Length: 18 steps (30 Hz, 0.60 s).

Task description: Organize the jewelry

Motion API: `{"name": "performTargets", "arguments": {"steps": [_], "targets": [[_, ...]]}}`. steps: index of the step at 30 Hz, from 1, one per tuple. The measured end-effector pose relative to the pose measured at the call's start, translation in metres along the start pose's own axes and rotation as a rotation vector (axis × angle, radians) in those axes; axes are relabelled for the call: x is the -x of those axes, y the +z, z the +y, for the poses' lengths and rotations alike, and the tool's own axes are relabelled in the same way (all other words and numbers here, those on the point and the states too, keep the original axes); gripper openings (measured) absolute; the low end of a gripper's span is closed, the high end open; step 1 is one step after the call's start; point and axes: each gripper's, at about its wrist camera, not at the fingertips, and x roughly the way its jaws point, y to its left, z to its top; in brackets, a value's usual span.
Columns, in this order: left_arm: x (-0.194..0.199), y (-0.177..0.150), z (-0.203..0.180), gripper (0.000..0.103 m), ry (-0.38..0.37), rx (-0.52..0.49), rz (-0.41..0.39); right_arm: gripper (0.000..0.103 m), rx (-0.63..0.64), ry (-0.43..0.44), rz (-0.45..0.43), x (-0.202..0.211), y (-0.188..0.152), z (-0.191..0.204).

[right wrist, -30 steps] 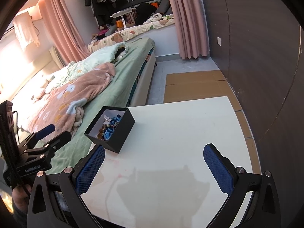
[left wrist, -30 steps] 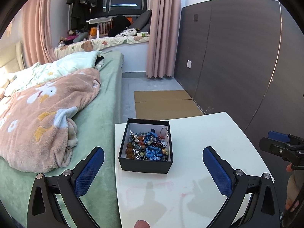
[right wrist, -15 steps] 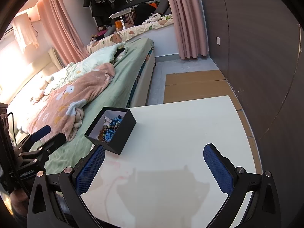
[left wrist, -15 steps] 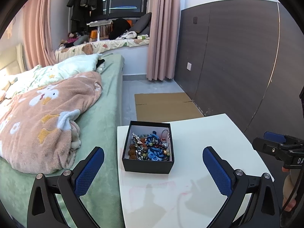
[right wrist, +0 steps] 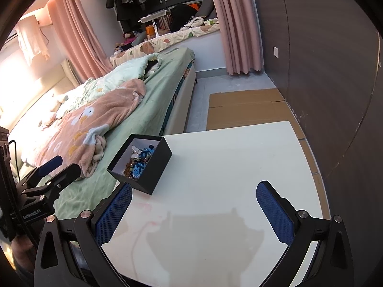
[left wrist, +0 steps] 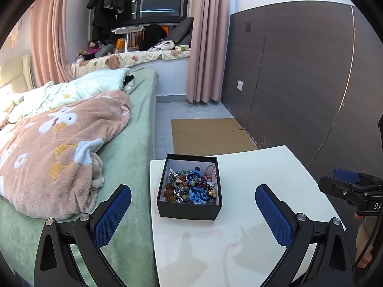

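Right, both tools hover over the white desk [left wrist: 263,174] with nothing between their blue pads: the left tool [left wrist: 191,215] spread wide and lined up on the black jewelry box [left wrist: 190,186], the right tool [right wrist: 194,211] just as wide apart, facing bare desk with the box off to its left. The box sits lidless at the desk's left edge, right beside the bed [left wrist: 134,143], and the jewelry [left wrist: 191,186] lies heaped inside it: beaded bracelets, blue coiled pieces, a thin hoop against the far wall, all tangled together. No piece lies out on the desk. That picture fits two stages, I'd say: a jumble waiting to be sorted out, or pieces gathered into the box for good; the views don't settle which. Any reach in there would call for a narrow, careful pinch, since the strands overlap and one could drag its neighbours. The box's long axis runs away from the left camera, its short near wall facing that tool, its open top pointing straight up.
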Motion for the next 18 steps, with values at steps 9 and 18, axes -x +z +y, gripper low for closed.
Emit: {"name": "performTargets", "arguments": {"steps": [9, 18], "targets": [[0.0046, 0.0008, -0.0018, 0.103, 0.004, -0.007, -0.018, 0.103, 0.000, -0.001, 0.000, 0.0000, 0.0000, 0.0002], [0.0083, 0.0030, -0.0024, 0.103, 0.003, -0.004, -0.035, 0.103, 0.000, -0.013, -0.030, 0.0025, 0.0002, -0.0026]]}}
